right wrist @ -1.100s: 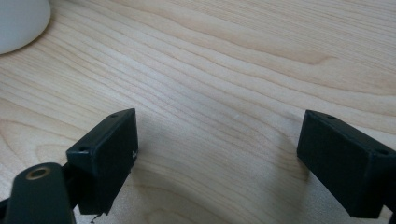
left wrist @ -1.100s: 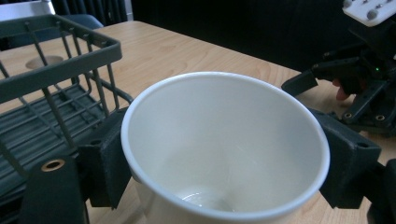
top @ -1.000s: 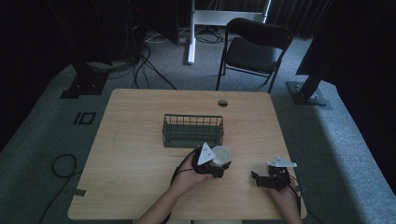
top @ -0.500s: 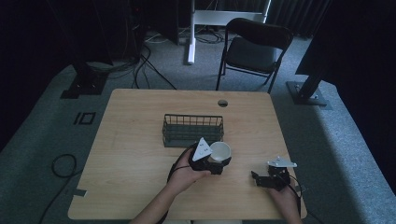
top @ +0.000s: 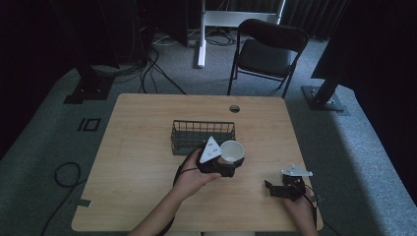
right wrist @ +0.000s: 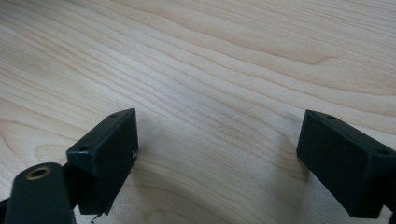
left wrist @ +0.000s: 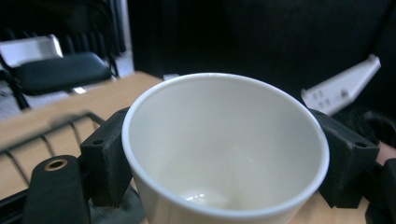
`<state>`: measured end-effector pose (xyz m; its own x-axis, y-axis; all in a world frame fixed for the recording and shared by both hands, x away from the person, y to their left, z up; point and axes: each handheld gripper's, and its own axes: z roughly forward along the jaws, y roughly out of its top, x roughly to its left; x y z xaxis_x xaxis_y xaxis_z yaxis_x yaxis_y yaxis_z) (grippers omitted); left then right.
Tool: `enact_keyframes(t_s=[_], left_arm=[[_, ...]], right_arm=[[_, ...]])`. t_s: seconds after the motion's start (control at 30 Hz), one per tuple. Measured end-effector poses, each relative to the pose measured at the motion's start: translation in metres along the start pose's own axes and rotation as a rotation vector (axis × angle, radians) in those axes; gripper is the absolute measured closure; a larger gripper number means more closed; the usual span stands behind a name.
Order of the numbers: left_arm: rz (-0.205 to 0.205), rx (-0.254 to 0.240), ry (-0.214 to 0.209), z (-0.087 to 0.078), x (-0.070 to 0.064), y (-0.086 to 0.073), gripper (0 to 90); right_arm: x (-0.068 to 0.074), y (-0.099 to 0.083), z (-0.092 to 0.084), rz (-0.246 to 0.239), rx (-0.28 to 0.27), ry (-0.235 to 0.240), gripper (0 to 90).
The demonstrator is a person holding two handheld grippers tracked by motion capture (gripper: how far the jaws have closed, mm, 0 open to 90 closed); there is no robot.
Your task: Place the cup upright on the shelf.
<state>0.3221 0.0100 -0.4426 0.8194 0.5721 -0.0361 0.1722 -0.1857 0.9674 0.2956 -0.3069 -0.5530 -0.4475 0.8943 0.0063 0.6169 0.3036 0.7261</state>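
Cup (left wrist: 224, 154) clamped in L gripper (top: 231, 160) jaws, by wire basket (top: 202, 135).

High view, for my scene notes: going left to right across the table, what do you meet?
Wire basket → left tool gripping the white cup → right tool, open, low over the table.

White empty cup (top: 232, 150), upright, held just beside the wire basket (top: 202, 135).

Light wooden rectangular tabletop (top: 137, 147) with a round cable hole (top: 234, 108) near the far edge. Dark wire mesh basket (top: 189, 135) sits mid-tabletop. Right hand-held gripper (top: 277, 190) rests near the front right corner.
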Motion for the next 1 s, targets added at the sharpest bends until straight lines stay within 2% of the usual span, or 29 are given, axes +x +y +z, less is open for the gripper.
enact_keyframes(t_s=[0.03, 0.07, 0.2, 0.27, 0.37, 0.43, 0.6, 0.63, 0.77, 1.0], left_arm=[[0.000, 0.000, 0.000, 0.000, 0.000, 0.000, 19.9], [-0.006, -0.013, 0.010, -0.004, 0.005, 0.008, 19.9], [-0.016, -0.044, 0.030, -0.011, 0.013, 0.022, 19.9], [-0.008, -0.048, 0.045, -0.013, 0.016, 0.028, 19.9], [-0.001, -0.057, 0.077, -0.015, 0.021, 0.034, 19.9], [-0.013, -0.072, 0.101, -0.016, 0.023, 0.038, 19.9], [-0.014, -0.093, 0.187, -0.018, 0.033, 0.042, 19.9], [0.001, -0.094, 0.199, -0.018, 0.036, 0.042, 19.9], [-0.005, -0.092, 0.264, -0.018, 0.047, 0.036, 19.9], [-0.073, -0.105, 0.434, -0.022, 0.064, 0.025, 19.9]], right_arm=[[0.000, 0.000, 0.000, 0.000, 0.000, 0.000, 12.0], [0.000, 0.000, 0.000, 0.000, 0.000, 0.000, 12.0], [0.000, 0.000, 0.000, 0.000, 0.000, 0.000, 12.0], [0.000, 0.000, 0.000, 0.000, 0.000, 0.000, 12.0], [0.000, 0.000, 0.000, 0.001, 0.000, -0.001, 12.0], [0.000, 0.000, 0.000, 0.001, 0.000, 0.000, 12.0], [0.000, 0.000, 0.000, 0.001, 0.000, 0.000, 12.0], [0.000, 0.000, 0.000, 0.001, 0.000, 0.000, 12.1], [0.000, 0.000, 0.000, 0.000, 0.000, 0.000, 12.0], [0.000, 0.000, 0.000, 0.001, 0.000, 0.000, 12.0]])
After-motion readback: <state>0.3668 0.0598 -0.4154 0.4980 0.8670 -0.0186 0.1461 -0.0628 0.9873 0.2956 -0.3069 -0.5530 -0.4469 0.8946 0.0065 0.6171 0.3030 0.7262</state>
